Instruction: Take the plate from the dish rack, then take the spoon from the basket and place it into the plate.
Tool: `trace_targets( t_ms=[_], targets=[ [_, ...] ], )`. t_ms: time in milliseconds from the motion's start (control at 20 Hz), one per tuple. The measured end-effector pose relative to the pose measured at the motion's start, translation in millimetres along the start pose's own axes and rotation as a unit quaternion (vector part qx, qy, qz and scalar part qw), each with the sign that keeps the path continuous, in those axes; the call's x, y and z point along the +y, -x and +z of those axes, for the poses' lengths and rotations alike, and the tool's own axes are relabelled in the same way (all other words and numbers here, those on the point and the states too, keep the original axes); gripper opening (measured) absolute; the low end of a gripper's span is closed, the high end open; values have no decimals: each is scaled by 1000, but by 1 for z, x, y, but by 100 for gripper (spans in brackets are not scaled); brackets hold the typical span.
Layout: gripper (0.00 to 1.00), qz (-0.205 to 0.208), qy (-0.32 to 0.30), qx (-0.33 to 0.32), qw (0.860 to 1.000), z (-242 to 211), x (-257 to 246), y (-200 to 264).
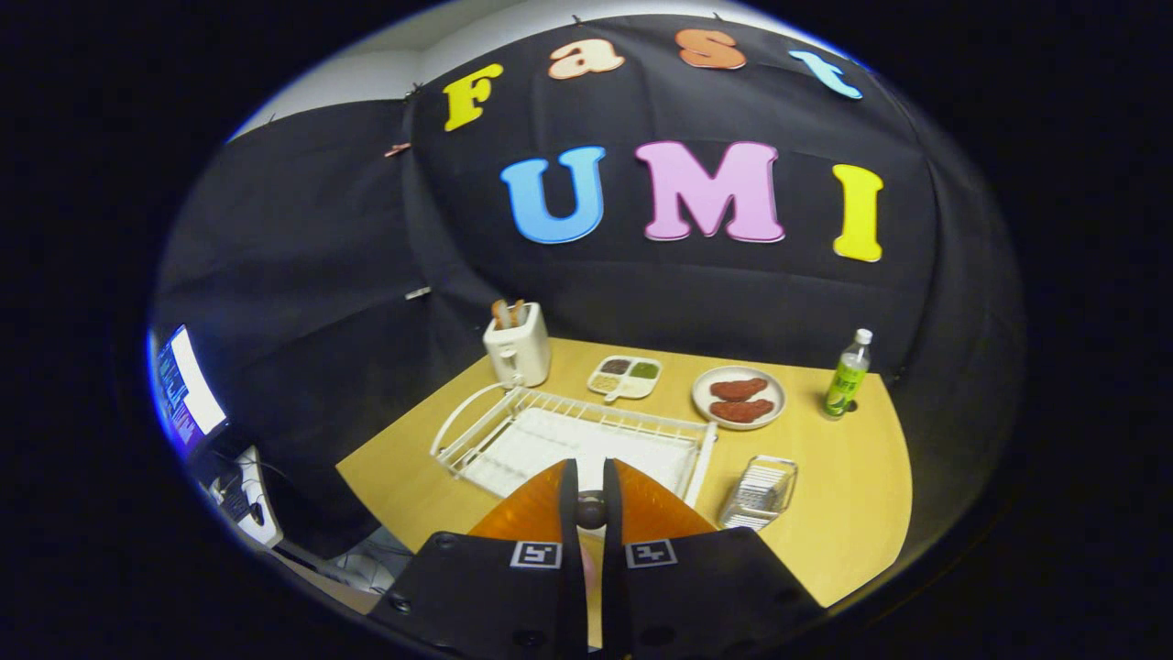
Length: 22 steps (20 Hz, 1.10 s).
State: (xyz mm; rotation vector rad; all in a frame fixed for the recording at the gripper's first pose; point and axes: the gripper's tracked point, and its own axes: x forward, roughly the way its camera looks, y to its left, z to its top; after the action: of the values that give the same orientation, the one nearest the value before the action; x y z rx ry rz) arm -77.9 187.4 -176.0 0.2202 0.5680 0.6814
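Observation:
My gripper (590,477) is shut on an orange plate (522,515). The plate stands on edge between the two fingers and fans out to both sides of them. It hangs over the near end of the white wire dish rack (476,433), whose white tray lies just beyond the fingertips. A small wire basket (759,492) sits on the table to the right of the rack and of the fingers. I cannot make out the spoon inside it.
On the wooden table (852,522), beyond the rack, stand a white toaster (518,350), a divided condiment dish (625,376), a plate of meat patties (738,396) and a green bottle (848,374). A lit monitor (188,390) stands off the table's left side.

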Motion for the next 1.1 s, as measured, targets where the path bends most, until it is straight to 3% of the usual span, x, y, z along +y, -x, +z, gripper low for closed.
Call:
trace_targets(
  t_ms=[150,300,700,1100],
  targets=[
    [11,63,18,41,997,-46,48,-24],
    [11,93,50,66,992,-84,72,-48],
    [11,93,82,85,989,-138,76,-89],
    [14,102,70,134,983,-178,58,-72]
  ],
)
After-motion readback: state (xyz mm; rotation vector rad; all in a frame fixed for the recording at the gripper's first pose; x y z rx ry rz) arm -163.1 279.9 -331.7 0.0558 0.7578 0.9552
